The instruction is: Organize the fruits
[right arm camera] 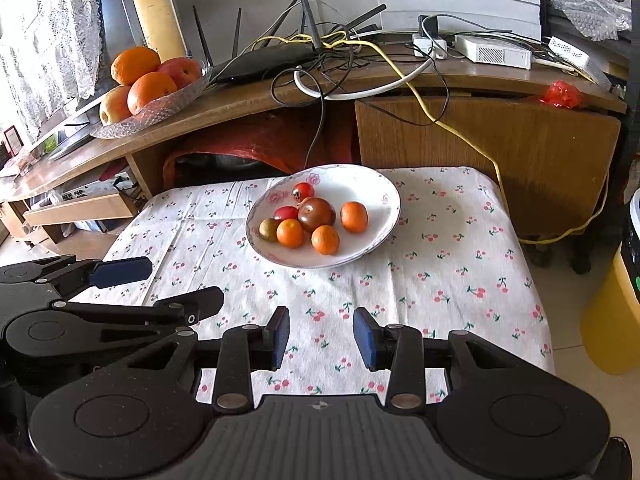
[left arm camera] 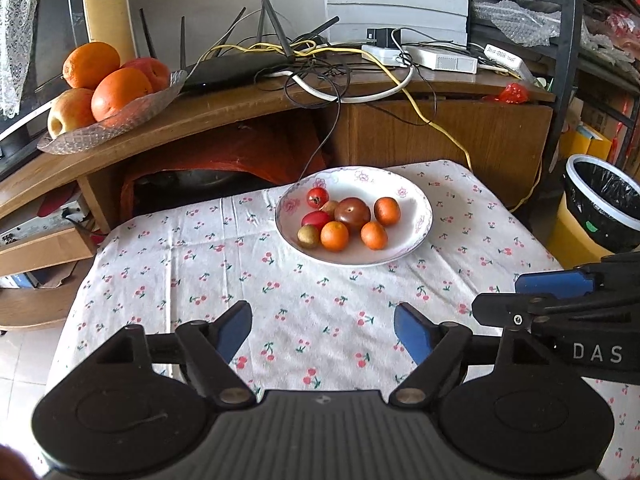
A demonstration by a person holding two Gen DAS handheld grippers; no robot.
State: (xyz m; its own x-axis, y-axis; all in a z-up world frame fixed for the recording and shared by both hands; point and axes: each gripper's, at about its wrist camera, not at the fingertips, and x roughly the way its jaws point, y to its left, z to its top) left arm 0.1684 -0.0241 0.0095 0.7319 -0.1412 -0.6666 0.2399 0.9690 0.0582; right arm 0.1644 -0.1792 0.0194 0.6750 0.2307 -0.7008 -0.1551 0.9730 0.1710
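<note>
On right gripper (left arm camera: 560,292) body: "DAS" | left gripper (left arm camera: 323,330) fingers released | right fingers parted, nothing grasped

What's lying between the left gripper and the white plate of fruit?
Nothing but bare cherry-print tablecloth between the left gripper and the white plate, as its own wrist view shows.

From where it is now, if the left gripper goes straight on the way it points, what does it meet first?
Probably the cherry-print tablecloth. The left gripper, open and empty, points down at bare cloth short of the white plate of fruit. Nothing stands between. Depth is hard to judge here.
</note>
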